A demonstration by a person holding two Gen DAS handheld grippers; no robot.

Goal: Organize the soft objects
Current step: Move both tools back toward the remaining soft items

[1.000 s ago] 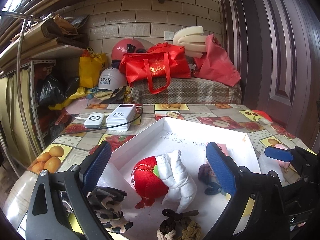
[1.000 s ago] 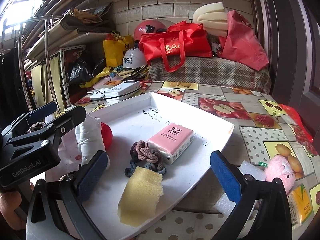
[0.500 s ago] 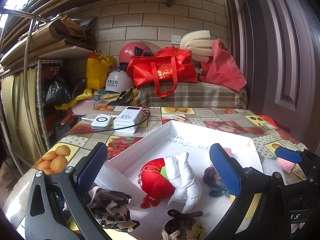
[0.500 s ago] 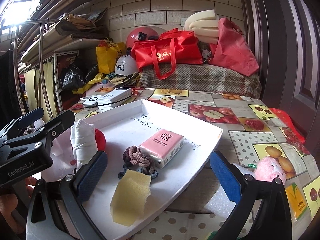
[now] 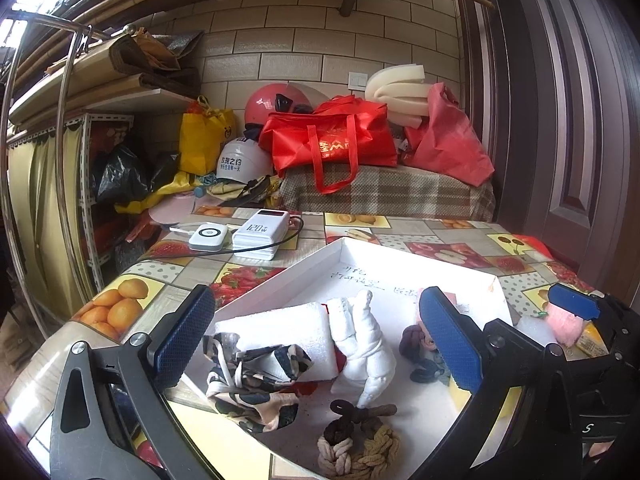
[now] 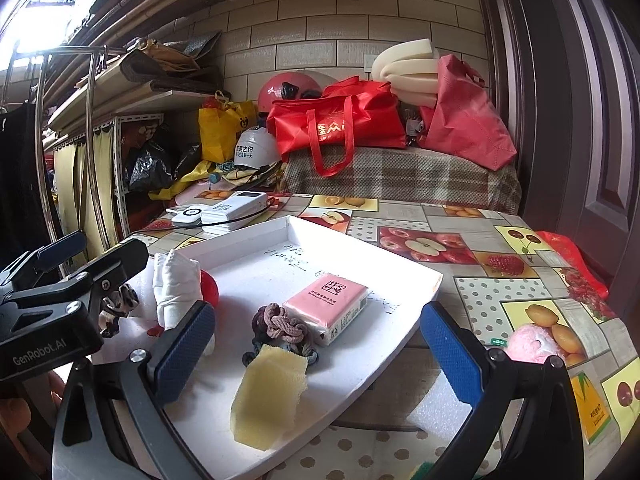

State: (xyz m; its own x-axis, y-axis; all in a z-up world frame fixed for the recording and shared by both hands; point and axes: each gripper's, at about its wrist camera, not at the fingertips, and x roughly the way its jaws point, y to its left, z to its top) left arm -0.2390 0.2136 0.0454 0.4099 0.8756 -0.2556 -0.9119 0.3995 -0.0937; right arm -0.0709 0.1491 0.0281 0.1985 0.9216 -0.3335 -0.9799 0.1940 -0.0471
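With the left gripper (image 5: 316,344) spread wide and empty over the patterned cloth (image 5: 256,380) draped on the white foam block (image 5: 288,332) at the white tray's (image 6: 400,292) near-left corner, lower squarely before pinching, while the right gripper (image 6: 316,356), equally wide, waits above the yellow sponge (image 6: 268,396).

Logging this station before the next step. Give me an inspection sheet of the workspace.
Surface: fruit-print tablecloth, white tray on it.
Job's things: in tray: tissue pack, yellow sponge, hair ties, white glove, patterned cloth, rope knot. Outside it: pink plush.
Clutter: two power banks; helmets and bags behind.
Grippers: left tongs open; right tongs open, both empty.
Cables: black cable by the power banks.
Surroundings: brick wall, shelf left, door right.
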